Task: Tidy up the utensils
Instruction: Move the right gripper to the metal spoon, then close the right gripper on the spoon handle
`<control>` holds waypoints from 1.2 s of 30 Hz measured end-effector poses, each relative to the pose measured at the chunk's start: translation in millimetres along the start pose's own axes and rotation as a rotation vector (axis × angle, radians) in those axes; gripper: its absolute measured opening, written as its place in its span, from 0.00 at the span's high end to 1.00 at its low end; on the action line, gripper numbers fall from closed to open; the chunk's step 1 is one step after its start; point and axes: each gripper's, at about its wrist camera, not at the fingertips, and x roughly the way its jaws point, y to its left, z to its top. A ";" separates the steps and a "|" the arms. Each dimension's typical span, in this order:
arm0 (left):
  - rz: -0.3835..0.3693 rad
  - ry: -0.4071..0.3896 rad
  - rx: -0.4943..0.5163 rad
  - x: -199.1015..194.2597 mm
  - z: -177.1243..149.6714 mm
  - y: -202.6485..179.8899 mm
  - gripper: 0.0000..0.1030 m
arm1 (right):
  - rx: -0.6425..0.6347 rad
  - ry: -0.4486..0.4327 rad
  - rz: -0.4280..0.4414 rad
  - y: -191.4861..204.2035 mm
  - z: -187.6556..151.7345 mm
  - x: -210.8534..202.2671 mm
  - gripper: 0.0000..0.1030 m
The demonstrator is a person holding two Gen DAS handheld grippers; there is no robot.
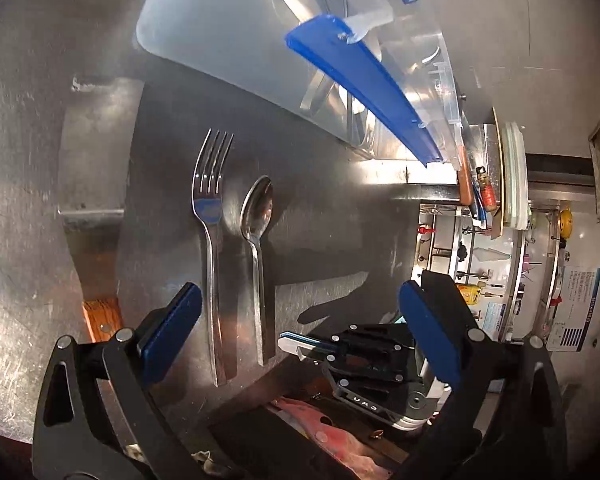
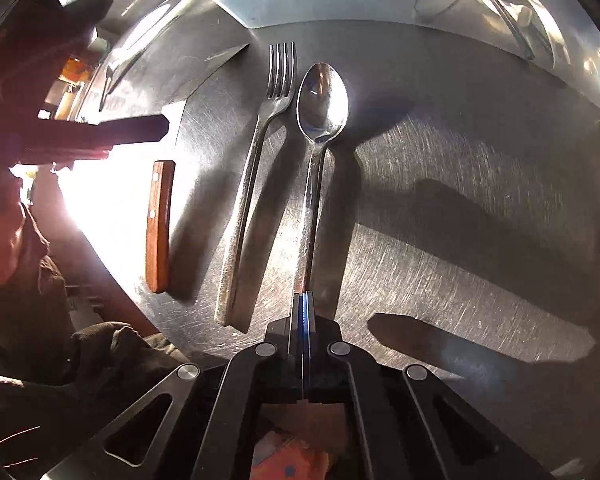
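Note:
A steel fork (image 1: 211, 216) and a steel spoon (image 1: 257, 216) lie side by side on the metal table, handles toward me. My left gripper (image 1: 300, 320) is open above the table, with both handles between its fingers. My right gripper (image 2: 302, 304) is shut on the spoon's handle end; the spoon (image 2: 322, 100) lies flat, the fork (image 2: 256, 152) just left of it. The right gripper (image 1: 364, 356) also shows in the left wrist view. A clear plastic bin (image 1: 228, 28) with blue clips holds more cutlery beyond the two pieces.
A wooden-handled knife (image 2: 159, 224) lies left of the fork, its blade lost in glare. The table's edge and shelves with small items (image 1: 500, 240) lie to the right in the left wrist view. My sleeve (image 2: 40, 120) fills the left of the right wrist view.

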 end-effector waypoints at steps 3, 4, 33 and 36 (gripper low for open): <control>-0.029 0.050 -0.033 22.4 -2.6 0.3 0.08 | 0.003 -0.019 -0.116 -8.9 -6.8 -10.6 0.96; -0.027 0.054 -0.042 26.5 -2.4 -0.1 0.08 | 0.019 -0.019 -0.100 -11.5 -8.1 -12.5 0.95; 0.121 0.091 -0.064 107.9 6.0 -35.8 0.08 | -0.050 0.019 -0.260 -26.0 -52.3 -11.6 0.90; 0.180 0.068 -0.021 118.8 8.1 -50.9 0.08 | -0.056 0.007 -0.267 -17.8 -58.2 -11.4 0.86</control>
